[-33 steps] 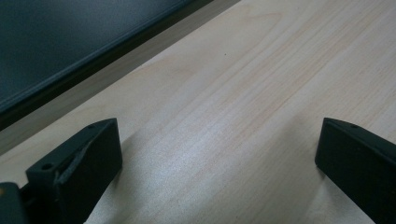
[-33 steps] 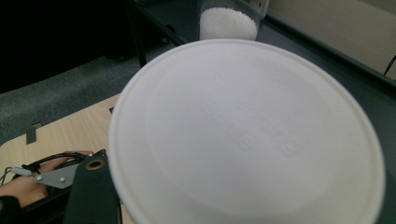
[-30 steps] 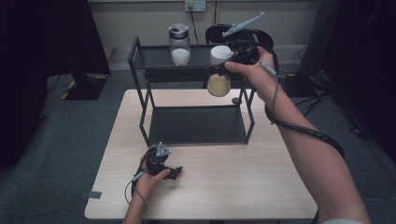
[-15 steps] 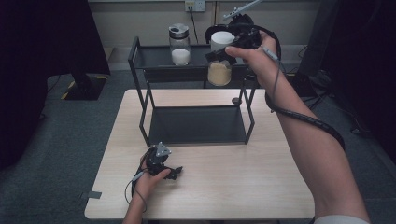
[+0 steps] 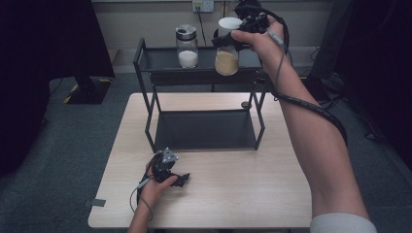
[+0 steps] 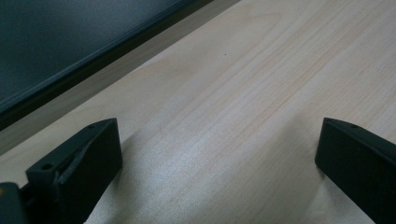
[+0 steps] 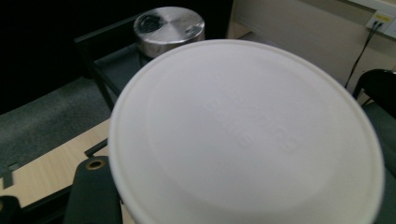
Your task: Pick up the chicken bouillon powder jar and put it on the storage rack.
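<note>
Got my right claw pinching the white-lidded jar; left claw spread. I'd lower it level onto the top shelf, clear of the salt jar.

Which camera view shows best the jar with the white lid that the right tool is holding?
The high view: the jar with the white lid shows whole, with tan powder inside, held in the right tool above the rack's top shelf. The right gripper view shows its lid from above, very close. The left gripper view looks at the table.
</note>
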`<state>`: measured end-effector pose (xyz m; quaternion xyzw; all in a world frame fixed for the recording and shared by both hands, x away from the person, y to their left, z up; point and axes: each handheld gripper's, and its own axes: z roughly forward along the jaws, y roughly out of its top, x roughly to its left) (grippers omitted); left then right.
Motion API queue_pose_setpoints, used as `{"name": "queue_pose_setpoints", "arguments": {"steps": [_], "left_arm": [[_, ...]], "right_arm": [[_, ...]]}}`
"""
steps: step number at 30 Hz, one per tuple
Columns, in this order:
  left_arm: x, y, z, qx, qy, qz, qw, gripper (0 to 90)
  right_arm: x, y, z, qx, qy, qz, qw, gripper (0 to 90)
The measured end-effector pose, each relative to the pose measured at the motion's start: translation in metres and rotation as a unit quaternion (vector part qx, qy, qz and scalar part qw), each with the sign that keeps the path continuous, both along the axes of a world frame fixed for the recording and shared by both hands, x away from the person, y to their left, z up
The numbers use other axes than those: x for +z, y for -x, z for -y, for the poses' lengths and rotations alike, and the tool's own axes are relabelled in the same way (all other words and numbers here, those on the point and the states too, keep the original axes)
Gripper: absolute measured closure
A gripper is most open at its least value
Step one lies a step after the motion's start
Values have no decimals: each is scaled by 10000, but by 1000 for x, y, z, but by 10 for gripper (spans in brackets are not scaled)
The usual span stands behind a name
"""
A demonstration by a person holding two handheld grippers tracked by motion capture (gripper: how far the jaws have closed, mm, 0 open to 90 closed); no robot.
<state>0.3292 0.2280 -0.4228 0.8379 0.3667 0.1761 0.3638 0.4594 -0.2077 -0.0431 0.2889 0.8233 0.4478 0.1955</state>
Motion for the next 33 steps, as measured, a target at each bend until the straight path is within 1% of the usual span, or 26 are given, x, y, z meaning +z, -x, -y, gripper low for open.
{"name": "queue_pose_setpoints", "arguments": {"steps": [3, 7, 9, 13, 16, 21, 23, 26, 30, 33], "left_arm": [[0, 0, 0, 0, 1, 0, 10000, 0], [0, 0, 0, 0, -3, -4, 10000, 0], [0, 0, 0, -2, -1, 0, 10000, 0], [0, 0, 0, -2, -2, 1, 10000, 0], [0, 0, 0, -1, -1, 0, 10000, 0], [0, 0, 0, -1, 1, -1, 10000, 0], [0, 0, 0, -2, 2, -1, 10000, 0], [0, 0, 0, -1, 0, 0, 10000, 0], [0, 0, 0, -1, 1, 0, 10000, 0], [0, 0, 0, -2, 0, 0, 10000, 0]], "right_arm": [[3, -4, -7, -93, 52, 40, 9999, 347], [4, -13, -13, -177, 5, 53, 9998, 347], [4, -17, -17, -235, 31, 60, 9997, 347], [1, -27, -22, -347, 11, 43, 9994, 347], [0, -31, -28, -458, 64, 55, 9989, 347], [-4, -40, -32, -516, 111, 31, 9986, 347], [-6, -42, -33, -546, 127, 44, 9984, 347], [-8, -45, -34, -565, 108, -3, 9983, 347], [-11, -46, -33, -557, 25, -17, 9984, 346], [-13, -45, -33, -571, -6, 21, 9984, 346]]}}
